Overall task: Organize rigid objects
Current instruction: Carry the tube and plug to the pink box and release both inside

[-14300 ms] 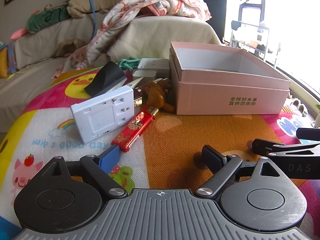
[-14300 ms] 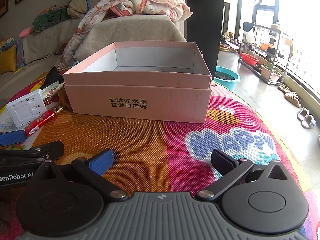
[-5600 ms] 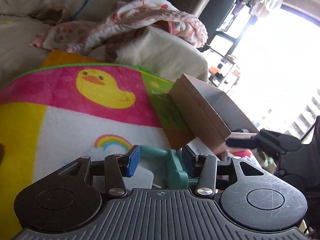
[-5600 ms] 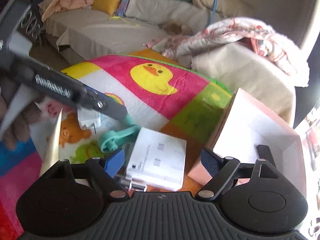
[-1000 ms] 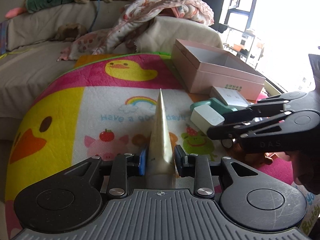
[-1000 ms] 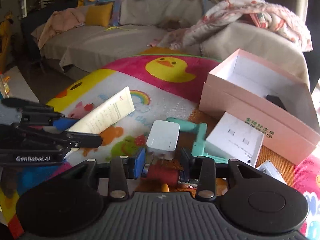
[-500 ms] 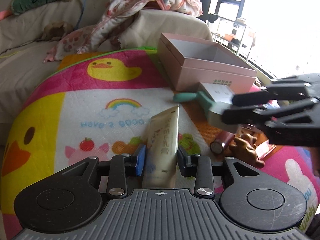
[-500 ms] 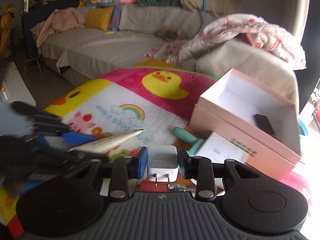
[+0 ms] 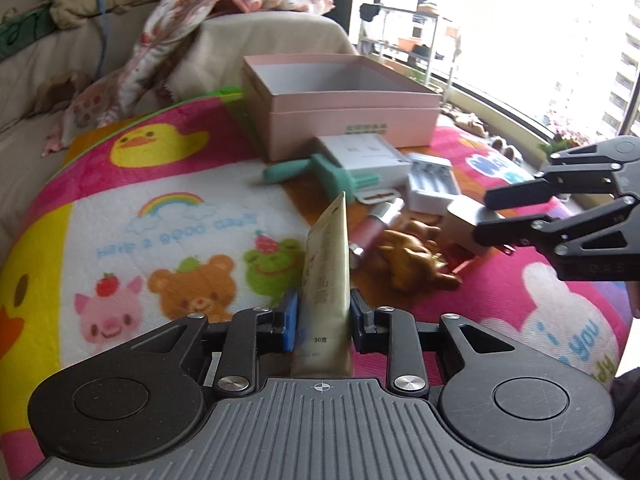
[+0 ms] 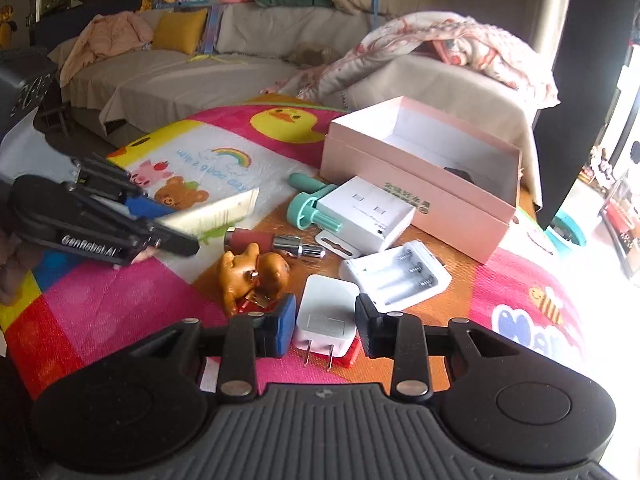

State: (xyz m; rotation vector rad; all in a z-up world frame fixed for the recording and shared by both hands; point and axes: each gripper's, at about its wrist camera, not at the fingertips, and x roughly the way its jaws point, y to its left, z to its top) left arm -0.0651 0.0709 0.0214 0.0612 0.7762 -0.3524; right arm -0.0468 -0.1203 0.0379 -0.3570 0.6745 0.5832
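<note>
Several objects clutter a cartoon-print mat (image 9: pixel 172 216) before a sofa (image 10: pixel 224 68).

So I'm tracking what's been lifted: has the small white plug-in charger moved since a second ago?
Yes. The small white plug-in charger was lying beside the teal plastic tool; now the right gripper holds it nearer the camera.

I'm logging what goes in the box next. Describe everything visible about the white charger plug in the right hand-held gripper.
The white charger plug is a small, smooth, rounded-corner plastic block with two metal prongs pointing back toward the camera. The right hand-held gripper is shut on it, pads pressing its two sides. It looks lifted above the colourful play mat, short of the pink box.
</note>
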